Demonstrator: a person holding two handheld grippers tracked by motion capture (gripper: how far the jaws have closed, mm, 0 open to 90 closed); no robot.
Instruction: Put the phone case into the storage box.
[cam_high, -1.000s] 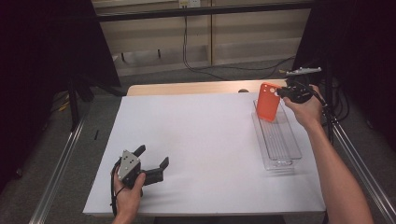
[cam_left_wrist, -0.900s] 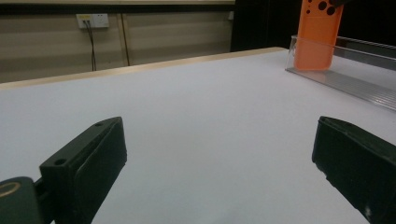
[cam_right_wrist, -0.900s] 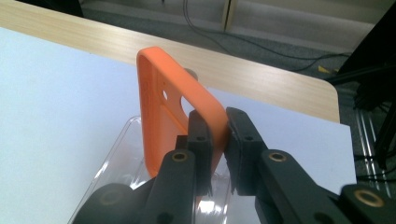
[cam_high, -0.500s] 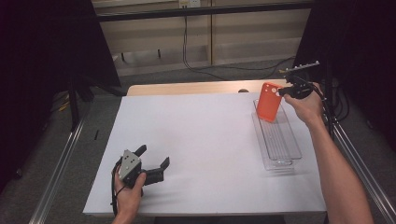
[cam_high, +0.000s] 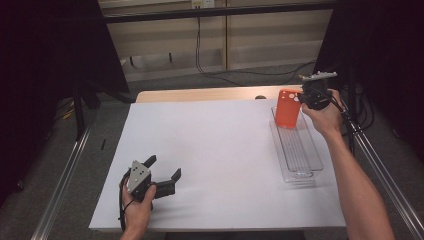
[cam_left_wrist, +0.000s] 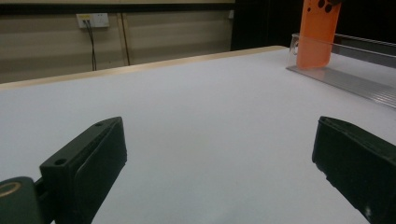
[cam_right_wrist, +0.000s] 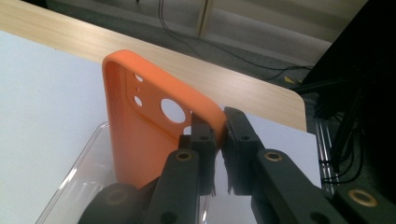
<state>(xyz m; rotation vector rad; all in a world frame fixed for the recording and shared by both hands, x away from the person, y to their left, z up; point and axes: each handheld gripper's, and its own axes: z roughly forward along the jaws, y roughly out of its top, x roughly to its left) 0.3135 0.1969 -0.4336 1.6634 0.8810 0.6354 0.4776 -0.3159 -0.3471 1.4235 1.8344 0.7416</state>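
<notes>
An orange phone case (cam_high: 288, 107) stands upright at the far end of a clear plastic tray (cam_high: 300, 165) on the right of the white table. My right gripper (cam_high: 304, 98) is shut on the case's upper corner; in the right gripper view the jaws pinch the orange phone case's (cam_right_wrist: 140, 126) thin side wall next to the camera holes, right gripper (cam_right_wrist: 219, 128). My left gripper (cam_high: 162, 169) rests on the table near the front left, open and holding nothing. In the left gripper view the orange phone case (cam_left_wrist: 317, 32) and clear plastic tray (cam_left_wrist: 355, 79) show far off beyond the left gripper (cam_left_wrist: 219, 158).
A white sheet (cam_high: 215, 155) covers the table, with a wooden edge (cam_high: 200, 94) at the back. Metal rails (cam_high: 60, 190) run along both sides. Cables hang on the wall behind and beside the right arm.
</notes>
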